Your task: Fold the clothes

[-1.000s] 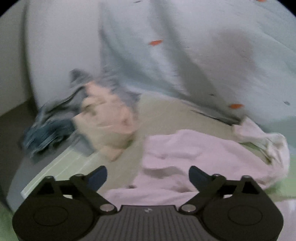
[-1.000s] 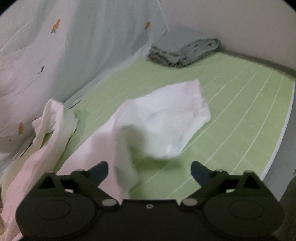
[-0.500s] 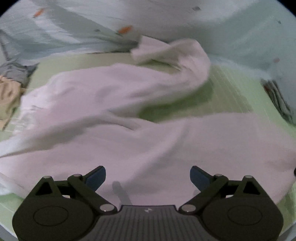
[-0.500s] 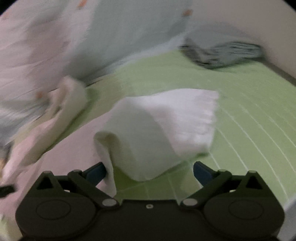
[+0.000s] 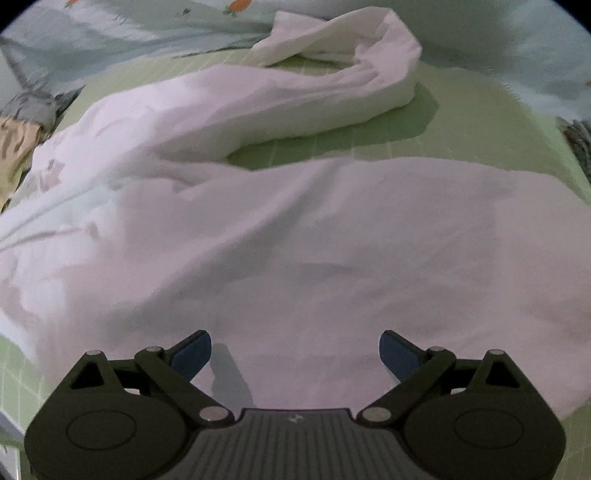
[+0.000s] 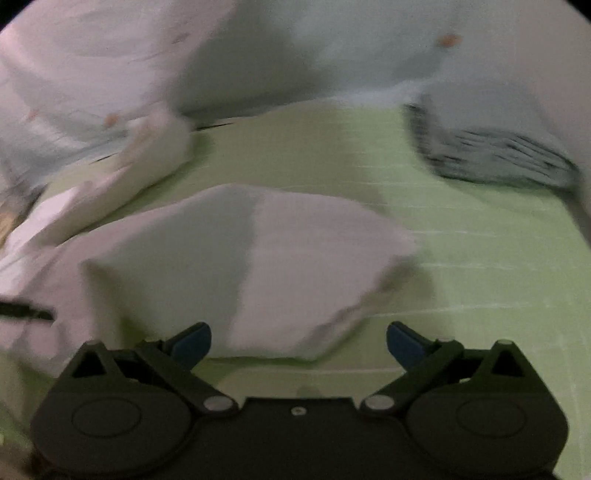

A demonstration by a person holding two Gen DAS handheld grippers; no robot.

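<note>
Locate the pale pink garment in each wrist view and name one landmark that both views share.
Left wrist: pale pink garment fills the centre, ahead of the open fingers.
Right wrist: it lies centre-left, a raised fold.
Shared landmark: green striped sheet.

This is a bedroom in a home. The work surface is a bed with a light green sheet marked by thin white lines. A pale blue quilt with small orange carrot prints lies bunched along the far side. A white garment is spread on the sheet, and more clothes lie folded near the plain wall.
</note>
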